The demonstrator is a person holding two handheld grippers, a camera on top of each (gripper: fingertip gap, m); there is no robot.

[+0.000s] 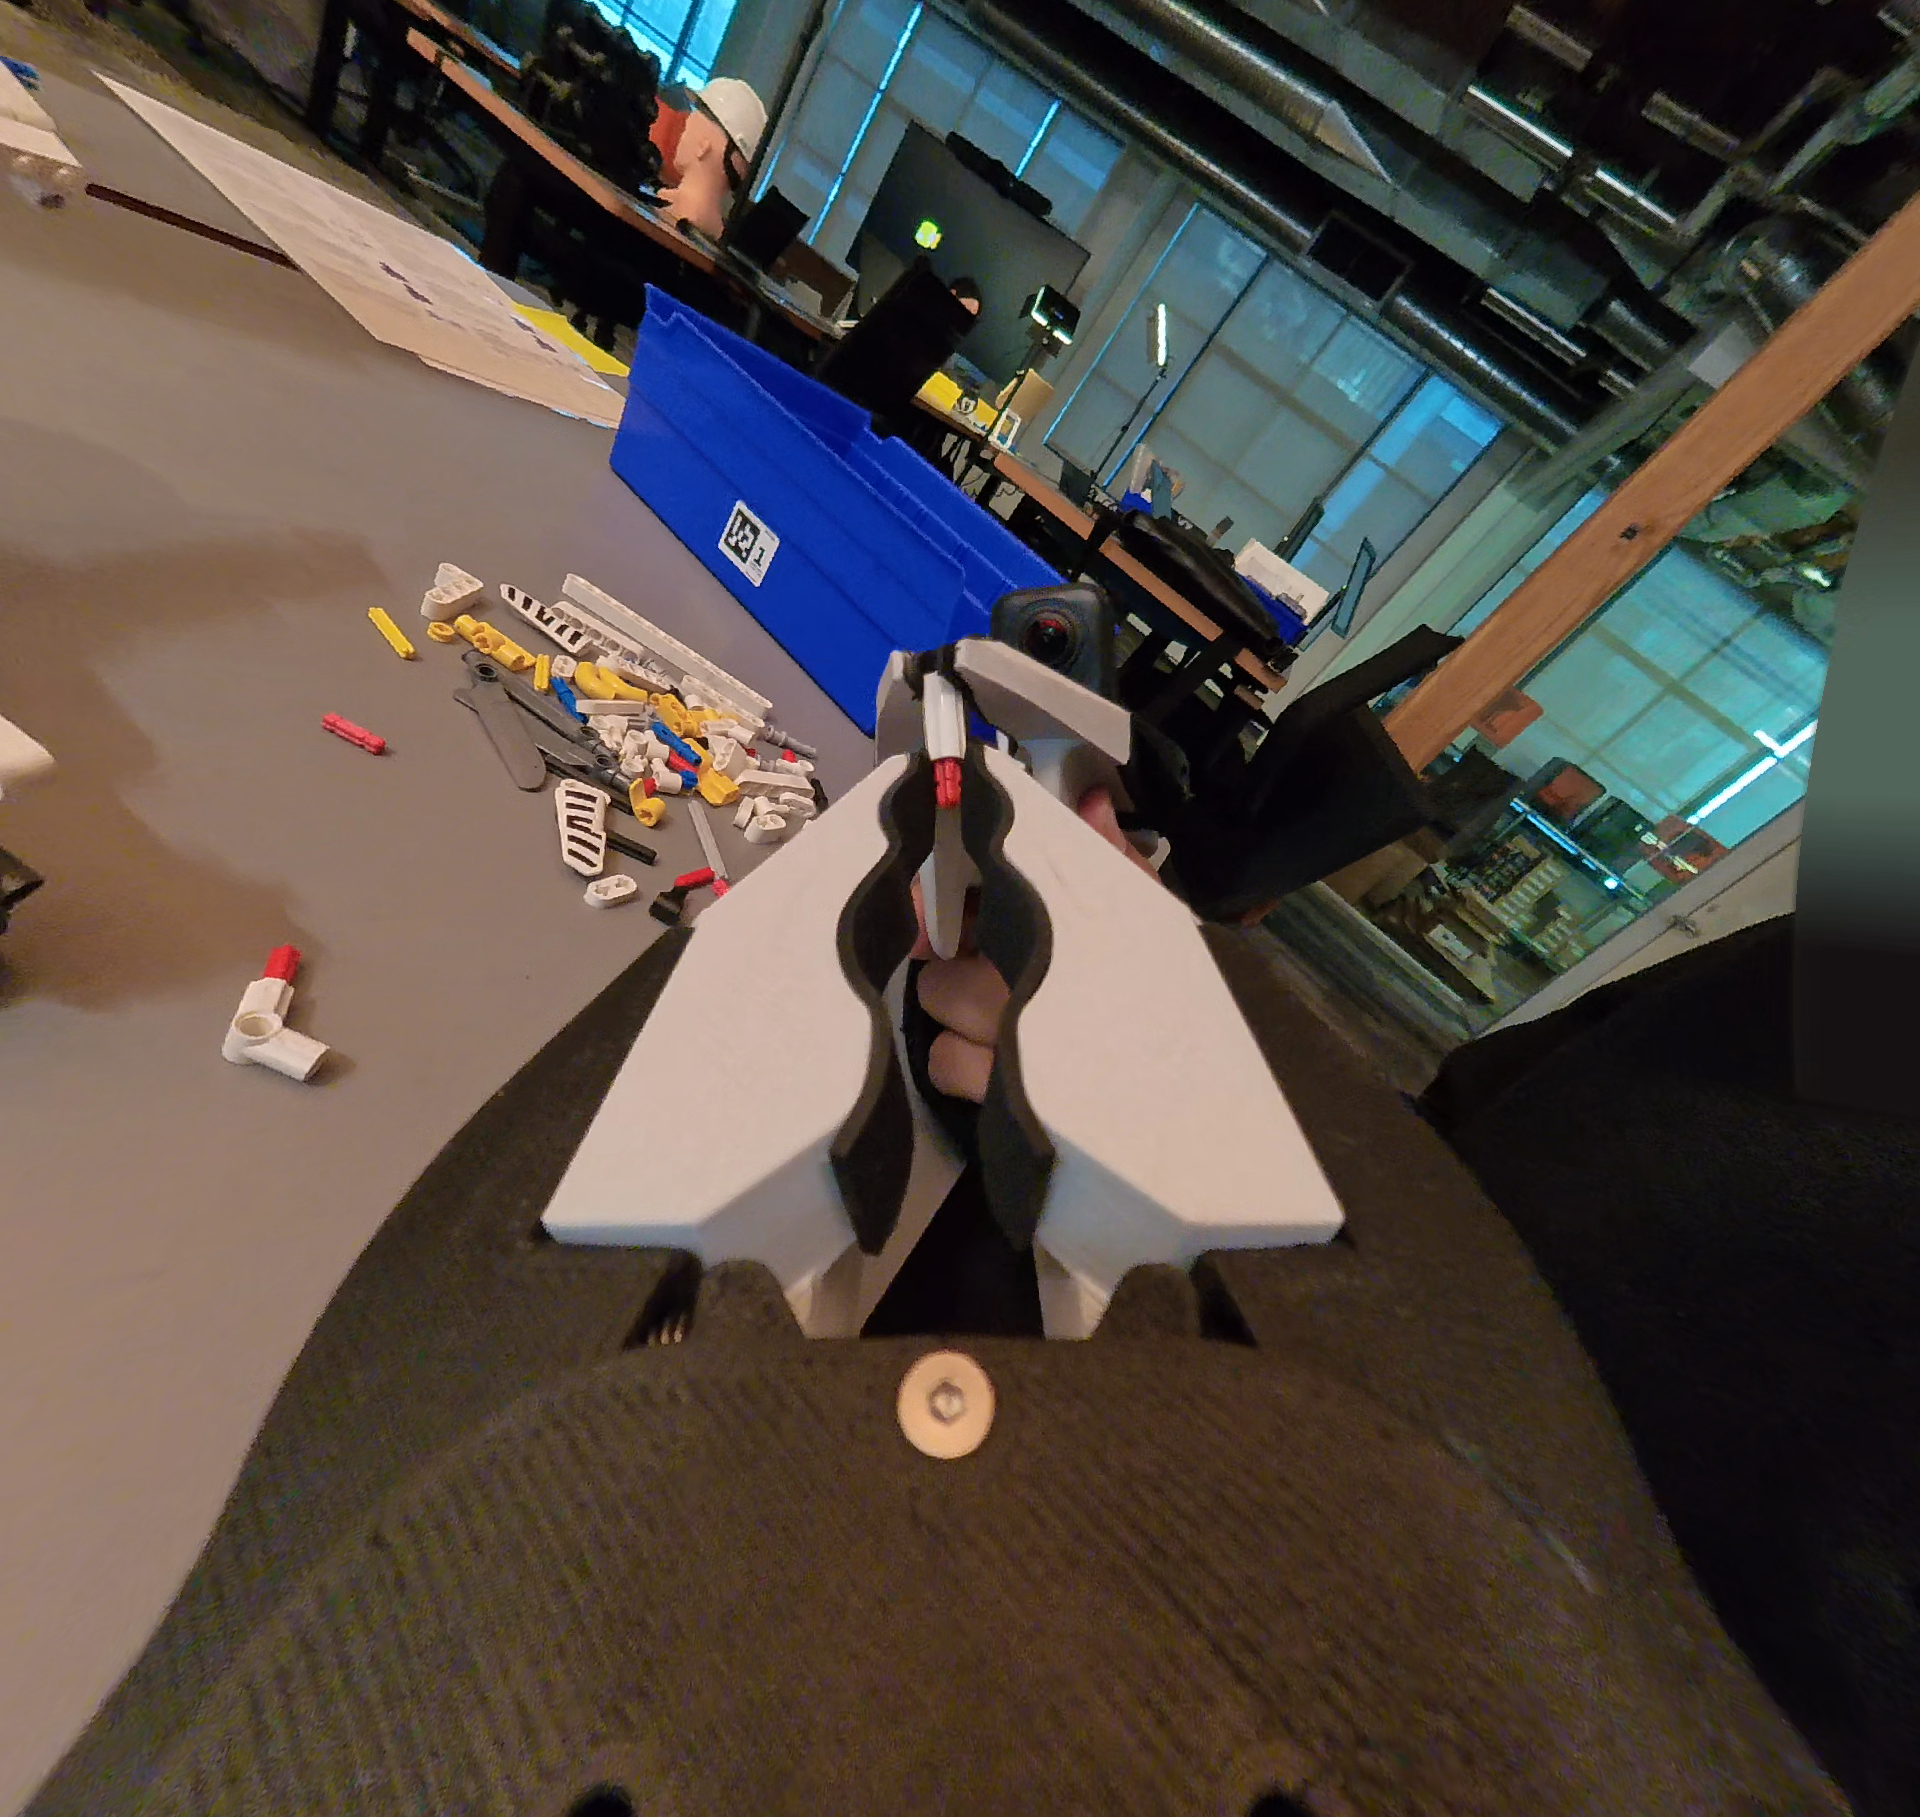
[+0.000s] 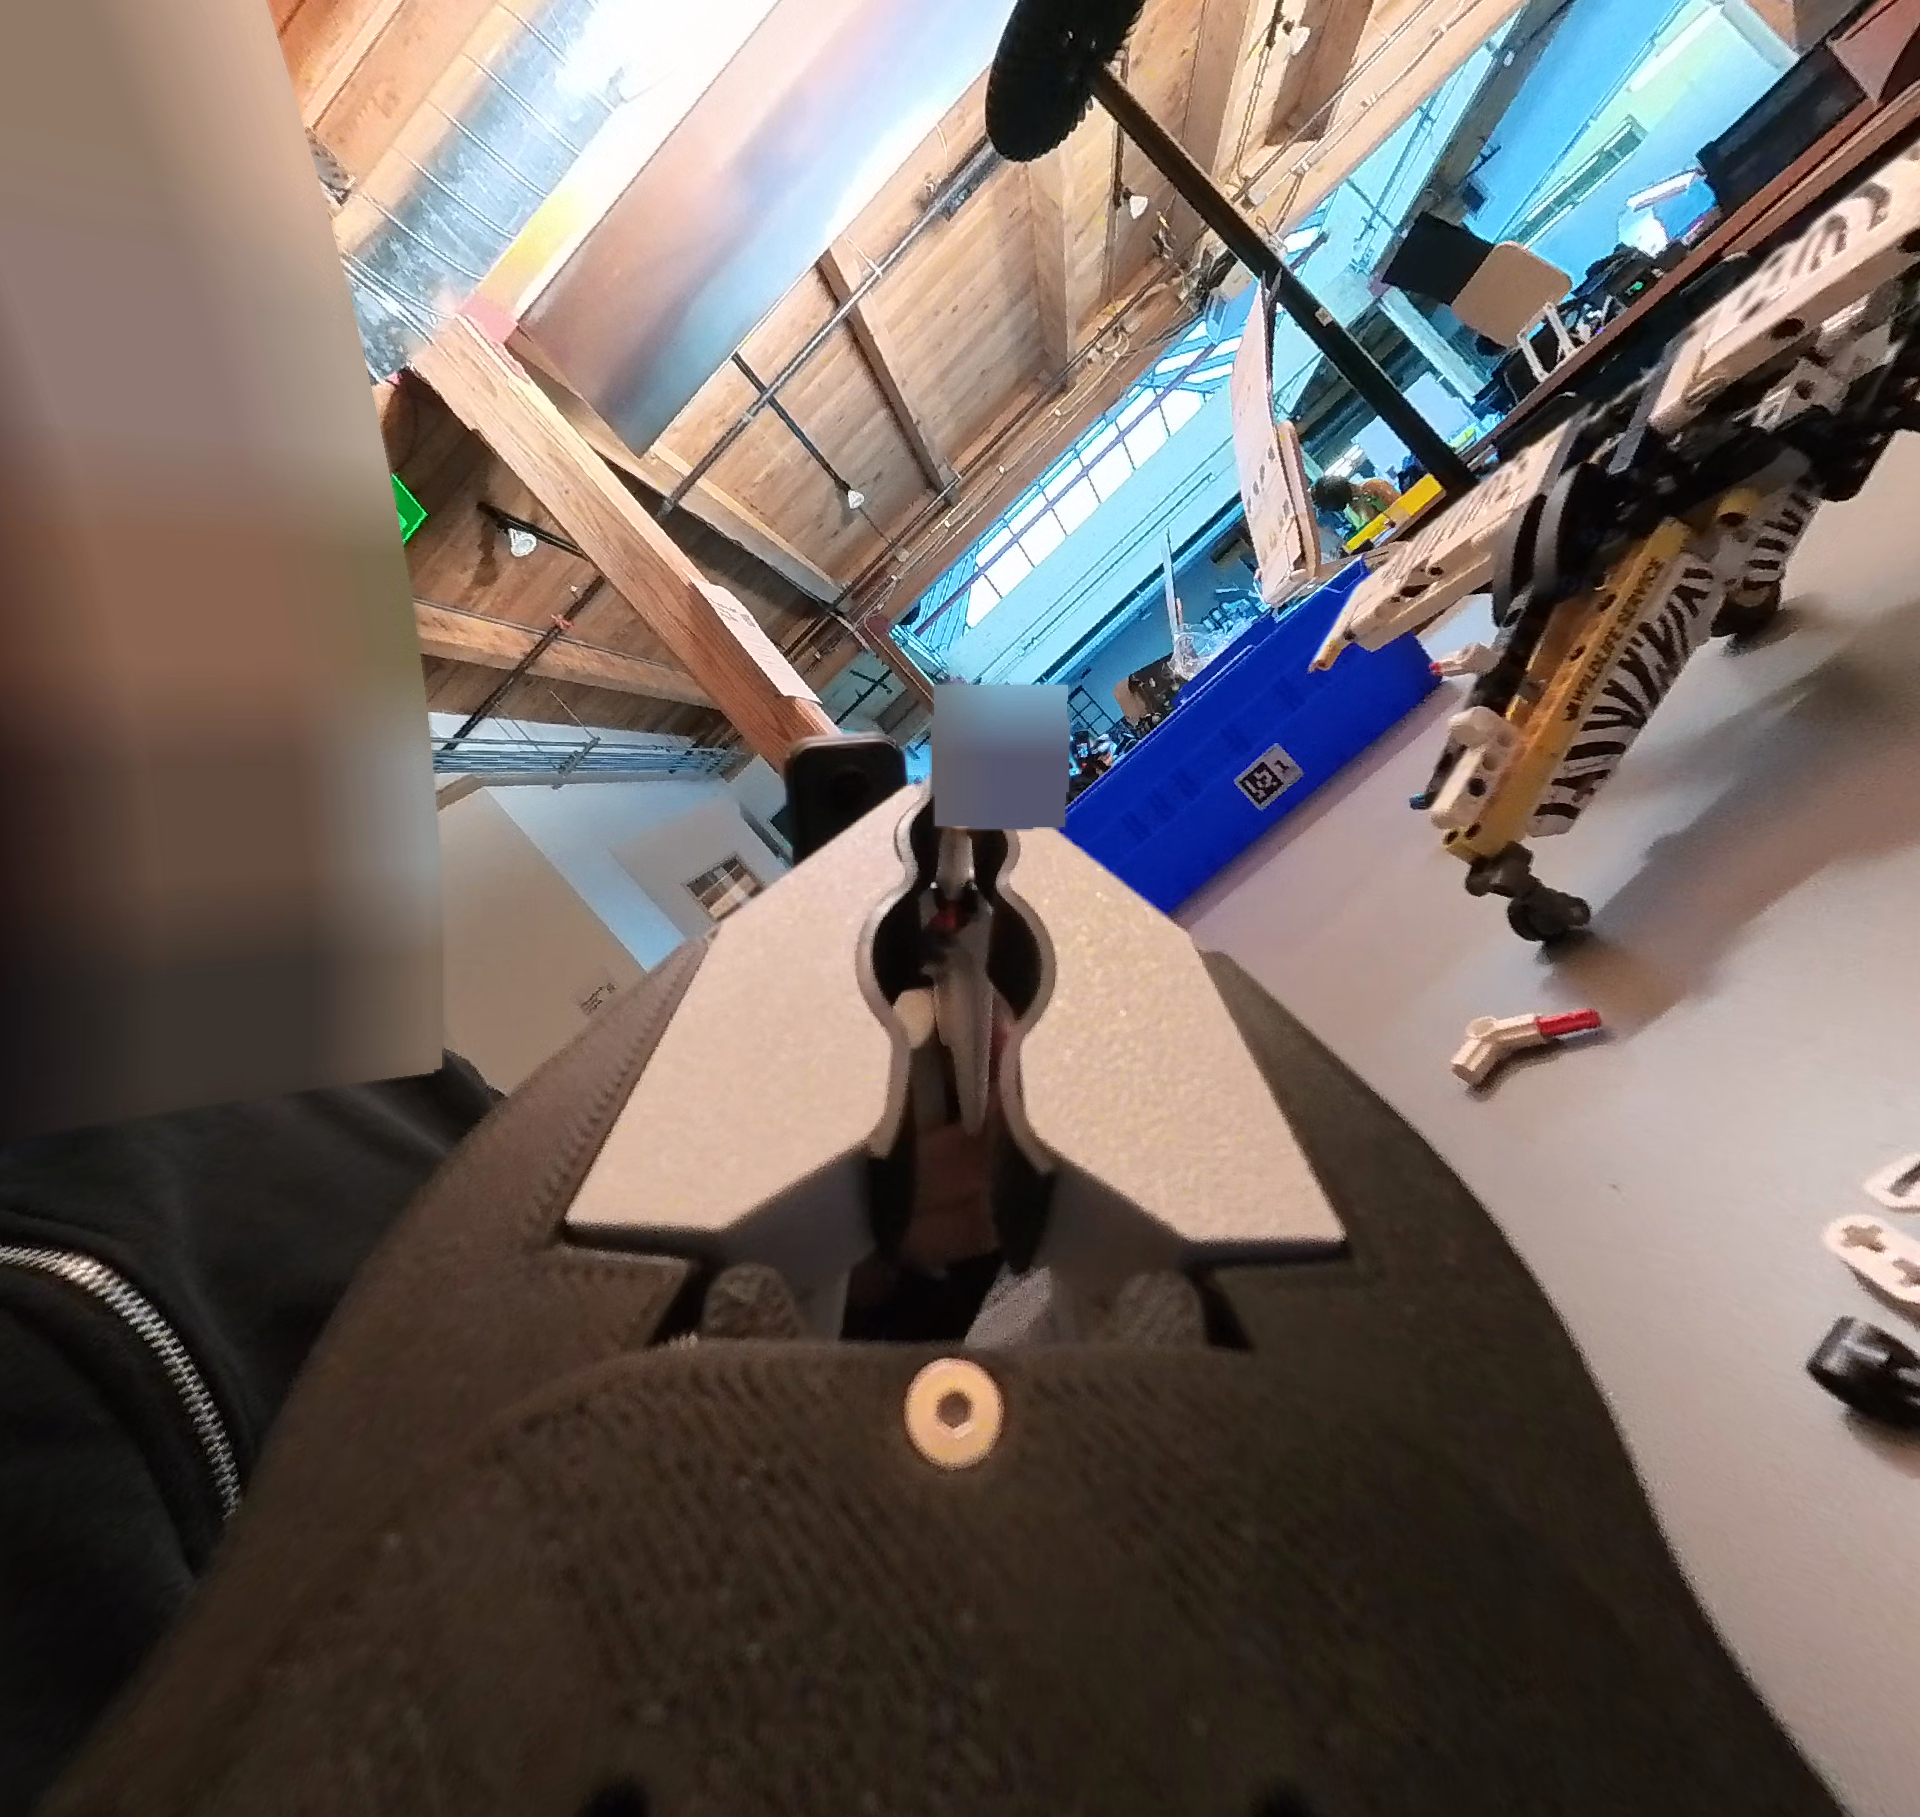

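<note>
Both grippers are held up over the grey table (image 1: 208, 832), tip to tip. My left gripper (image 1: 945, 780) is shut on a short red pin (image 1: 945, 782), pinched between its black pads. The pin sticks out of a white connector piece (image 1: 940, 718). The right gripper (image 1: 935, 668) faces me and clamps that white piece's far end. In the right wrist view my right gripper (image 2: 961, 840) is shut on the white piece (image 2: 958, 858). The red pin (image 2: 943, 922) shows through the gap between the fingers. A mosaic patch covers the area just beyond the tips.
A pile of loose white, yellow, blue and grey building parts (image 1: 623, 718) lies beside a blue bin (image 1: 790, 520). A white angle connector with a red pin (image 1: 272, 1024) lies apart from it. Paper sheets (image 1: 364, 250) lie farther back. A zebra-striped model (image 2: 1621, 645) stands at the right. My left and right fingertips are right by each other.
</note>
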